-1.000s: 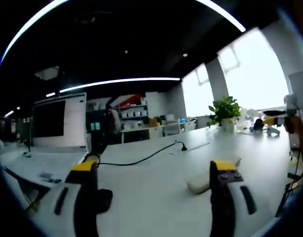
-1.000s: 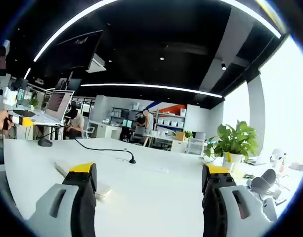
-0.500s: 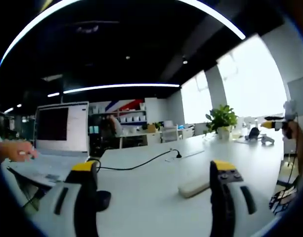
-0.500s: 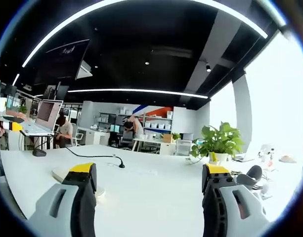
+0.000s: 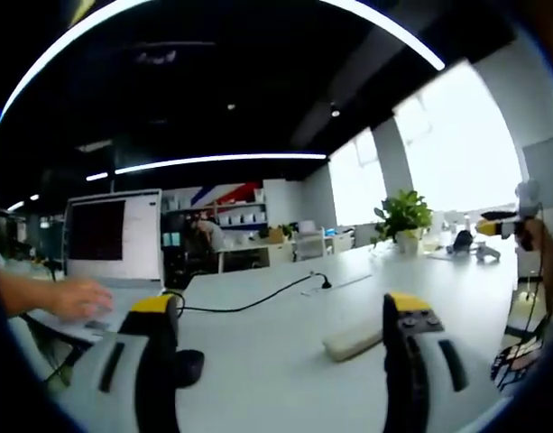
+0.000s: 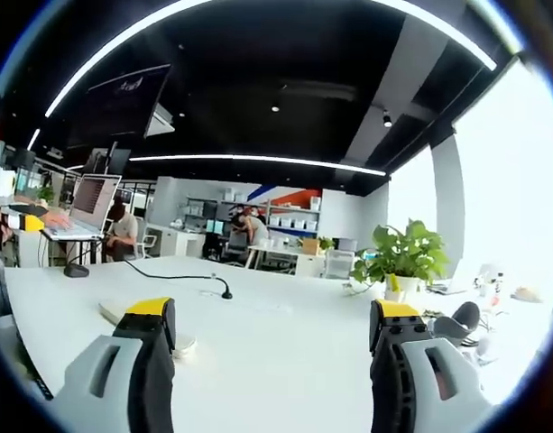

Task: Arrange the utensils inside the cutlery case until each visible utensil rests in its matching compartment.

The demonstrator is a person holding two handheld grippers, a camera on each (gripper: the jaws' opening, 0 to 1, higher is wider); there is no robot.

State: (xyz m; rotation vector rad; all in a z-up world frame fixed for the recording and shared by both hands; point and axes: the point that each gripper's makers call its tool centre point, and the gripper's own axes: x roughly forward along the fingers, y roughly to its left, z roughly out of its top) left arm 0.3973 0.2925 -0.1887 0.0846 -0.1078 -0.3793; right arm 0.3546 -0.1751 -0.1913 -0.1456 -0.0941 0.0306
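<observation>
My left gripper [image 5: 281,305] is held open over a white table [image 5: 276,370], with nothing between its yellow-tipped jaws. A pale flat oblong object [image 5: 352,340] lies on the table just left of the right jaw; from this low angle I cannot tell what it is. My right gripper [image 6: 271,310] is also open and holds nothing. The same pale object [image 6: 115,311] peeks out behind its left jaw. The right gripper [image 5: 500,225], held by a hand, shows at the far right of the left gripper view. At the left edge of the right gripper view is the left gripper [image 6: 23,221].
A black cable ending in a small stand [image 5: 327,269] runs across the table. An open laptop [image 5: 112,236] has a person's hand [image 5: 76,298] on its keyboard, with a black mouse [image 5: 189,366] nearby. A potted plant [image 5: 403,216] stands at the far right, and people sit in the background [image 6: 124,233].
Both views have swung slightly with the hands. A person's hand has come onto the laptop keyboard in the left gripper view. Both grippers stay open.
</observation>
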